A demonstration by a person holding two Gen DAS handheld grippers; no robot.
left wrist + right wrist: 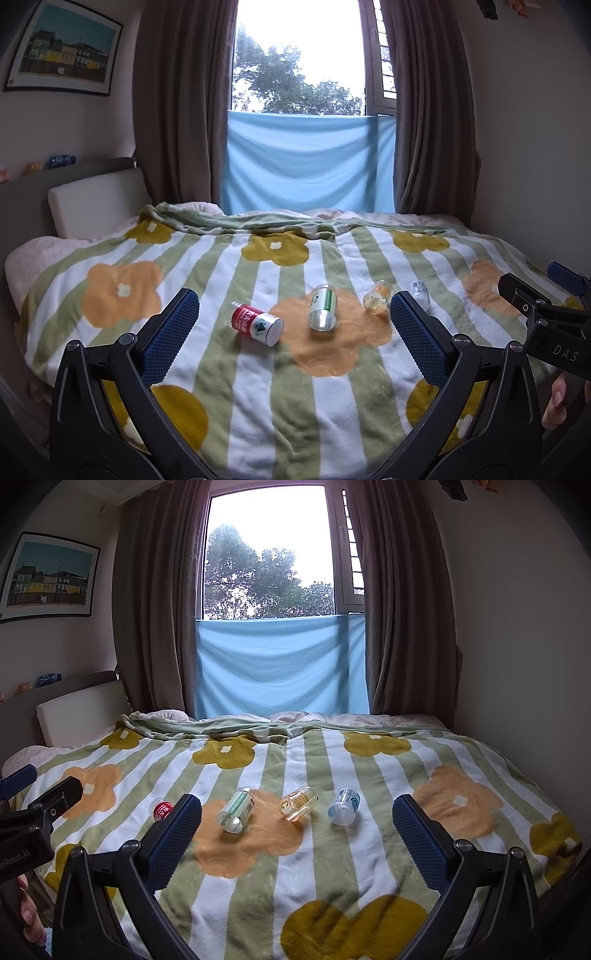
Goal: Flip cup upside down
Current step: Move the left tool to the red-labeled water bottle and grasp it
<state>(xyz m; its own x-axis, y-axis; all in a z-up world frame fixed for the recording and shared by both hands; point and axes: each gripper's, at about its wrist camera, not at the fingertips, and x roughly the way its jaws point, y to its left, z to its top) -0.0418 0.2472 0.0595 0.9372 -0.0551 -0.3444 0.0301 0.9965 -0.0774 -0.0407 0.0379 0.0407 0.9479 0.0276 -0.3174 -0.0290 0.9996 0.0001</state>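
Several small printed cups lie on their sides in a row on the flowered blanket. From left: a red cup (256,324) (161,808), a green-and-white cup (323,307) (236,809), an amber cup (377,297) (297,802) and a blue-and-white cup (420,290) (344,806). My left gripper (293,321) is open and empty, held above the blanket short of the red and green cups. My right gripper (297,829) is open and empty, short of the amber cup. The red cup is partly hidden behind a right gripper finger (177,834).
The striped blanket (332,867) covers a bed. A headboard cushion (96,201) is at the left, curtains and a blue cloth (308,162) at the far edge, a wall on the right. The other gripper's body shows at each view's edge (546,321) (33,816).
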